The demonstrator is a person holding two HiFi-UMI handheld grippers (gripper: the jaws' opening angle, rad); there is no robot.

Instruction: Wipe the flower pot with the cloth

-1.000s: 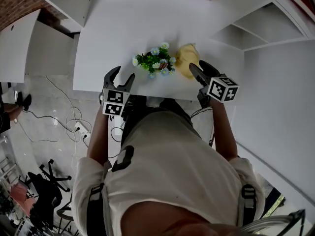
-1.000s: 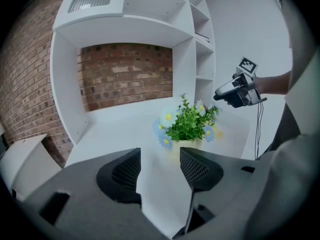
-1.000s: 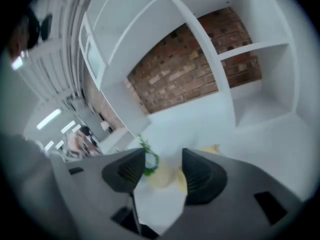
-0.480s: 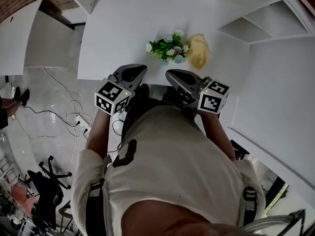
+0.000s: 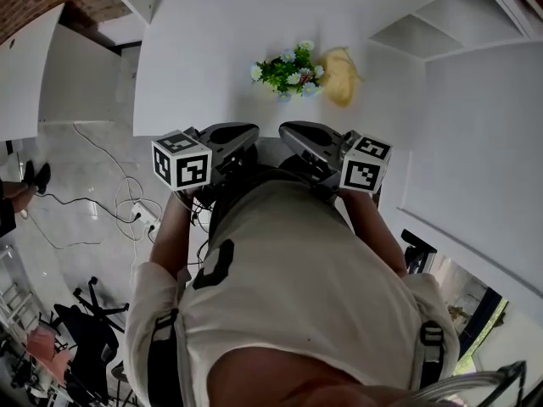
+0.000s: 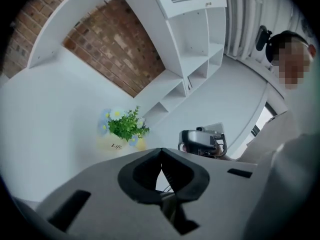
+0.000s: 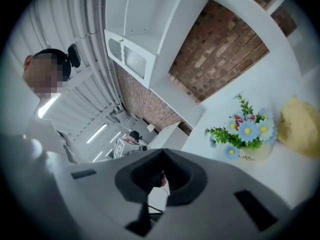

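The left gripper is closed on nothing and held level at the near edge of the white table. It sits almost tip to tip with the right gripper, which is also closed and empty. I judge this a parked pose, fitting either a coming reach or finished wiping. Further back stands the small cream flower pot of green sprigs and blue daisies. The crumpled yellow cloth lies just right of it, possibly touching.
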